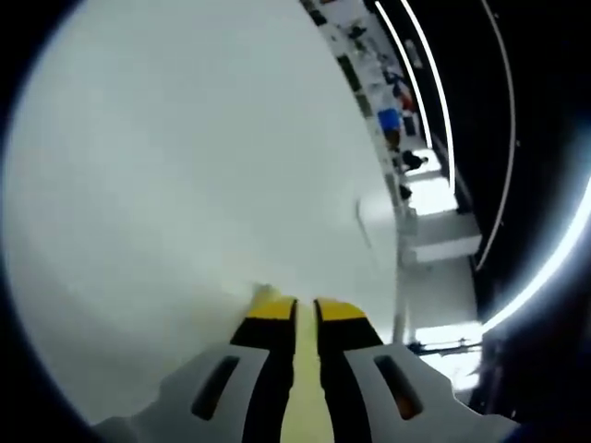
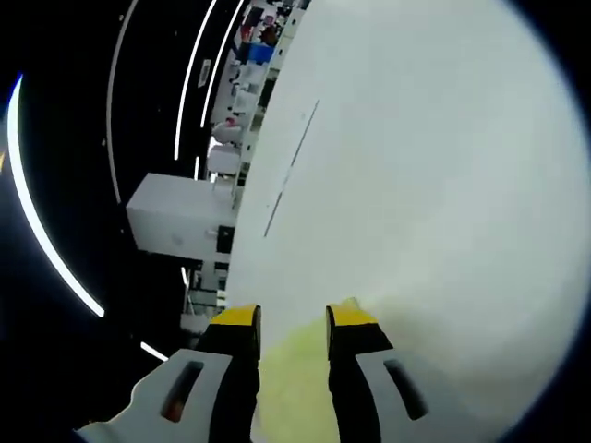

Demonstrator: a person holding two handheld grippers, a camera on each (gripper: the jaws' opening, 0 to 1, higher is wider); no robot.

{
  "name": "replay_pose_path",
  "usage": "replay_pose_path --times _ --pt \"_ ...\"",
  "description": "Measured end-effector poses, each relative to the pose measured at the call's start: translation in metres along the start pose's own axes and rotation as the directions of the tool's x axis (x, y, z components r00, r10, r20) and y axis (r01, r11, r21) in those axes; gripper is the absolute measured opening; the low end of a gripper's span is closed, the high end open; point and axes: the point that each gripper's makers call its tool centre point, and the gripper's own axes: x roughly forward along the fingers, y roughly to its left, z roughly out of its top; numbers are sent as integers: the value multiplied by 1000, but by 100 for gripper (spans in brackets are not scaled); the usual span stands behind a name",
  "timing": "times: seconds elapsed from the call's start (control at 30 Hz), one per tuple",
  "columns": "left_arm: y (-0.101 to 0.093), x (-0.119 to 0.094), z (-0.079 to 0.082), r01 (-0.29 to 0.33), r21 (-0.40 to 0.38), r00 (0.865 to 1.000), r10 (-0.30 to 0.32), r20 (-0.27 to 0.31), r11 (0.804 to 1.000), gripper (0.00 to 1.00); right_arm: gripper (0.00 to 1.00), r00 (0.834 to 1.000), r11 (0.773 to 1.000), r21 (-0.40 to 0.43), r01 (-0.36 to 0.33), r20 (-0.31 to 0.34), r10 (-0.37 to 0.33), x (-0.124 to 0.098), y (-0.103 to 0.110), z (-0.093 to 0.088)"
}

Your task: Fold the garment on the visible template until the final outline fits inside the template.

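Your left gripper [image 1: 306,310] comes up from the bottom of the left gripper view with its 2 yellow-tipped black jaws nearly parallel, a narrow gap between them, and pale yellow cloth sits in that gap. Your right gripper [image 2: 293,317] rises the same way in the right gripper view, its 2 jaws set wider apart than the left pair, with pale yellow fabric between them near their base.

Pale yellow garment [image 2: 294,392] lies bunched on the white table [image 2: 443,166].
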Motion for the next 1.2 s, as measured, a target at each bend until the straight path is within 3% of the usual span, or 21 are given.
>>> replay_pose_path --times 0.33,0.4,0.5,0.63,0.77,0.8,0.9,0.97,1.0,1.03,1.07,1.1,1.13,1.17,1.2 --pt "-2 -5 -4 1 41 1000 -1 -8 999 3 26 999 999 -33 -2 36 3 -7 7 6" --pt "-2 -6 -6 1 112 1000 1 -20 994 3 24 998 998 -55 -2 55 5 -7 9 9" --pt "-3 -9 -8 -7 223 1000 12 -20 975 7 24 996 977 -211 10 88 9 -10 15 13" --pt "-4 -13 -10 -15 339 1000 23 -18 941 11 20 990 941 -336 47 138 0 -15 21 18" --pt "-7 -16 -11 -31 479 1000 30 10 878 15 21 986 854 -508 113 165 -32 -21 24 19" --pt "-9 -17 -11 -35 533 999 26 25 845 18 22 984 806 -576 140 172 -48 -22 24 19" --pt "-12 -19 -10 -51 612 998 25 51 789 27 26 984 726 -669 161 170 -61 -26 31 9" --pt "-10 -20 -12 -68 661 998 45 52 747 30 30 980 624 -757 192 178 -86 -29 32 5" --pt "-10 -21 -11 -76 682 997 51 58 727 32 33 981 591 -783 191 174 -86 -29 33 2" --pt "-9 -23 -10 -96 712 995 65 71 695 34 38 981 549 -813 192 164 -101 -29 32 -2" --pt "-9 -23 -10 -103 723 995 70 75 683 36 43 981 529 -826 194 162 -107 -29 32 -3" --pt "-9 -26 -10 -120 771 993 81 88 625 39 50 980 445 -874 194 150 -133 -28 29 -8" --pt "-9 -28 -10 -130 800 991 92 94 586 42 58 979 405 -894 191 145 -144 -28 28 -11" --pt "-10 -30 -10 -140 843 990 99 103 520 46 64 979 363 -913 185 140 -146 -29 29 -14" --pt "-11 -31 -11 -146 869 989 101 111 472 52 68 981 349 -920 177 137 -138 -29 30 -17"
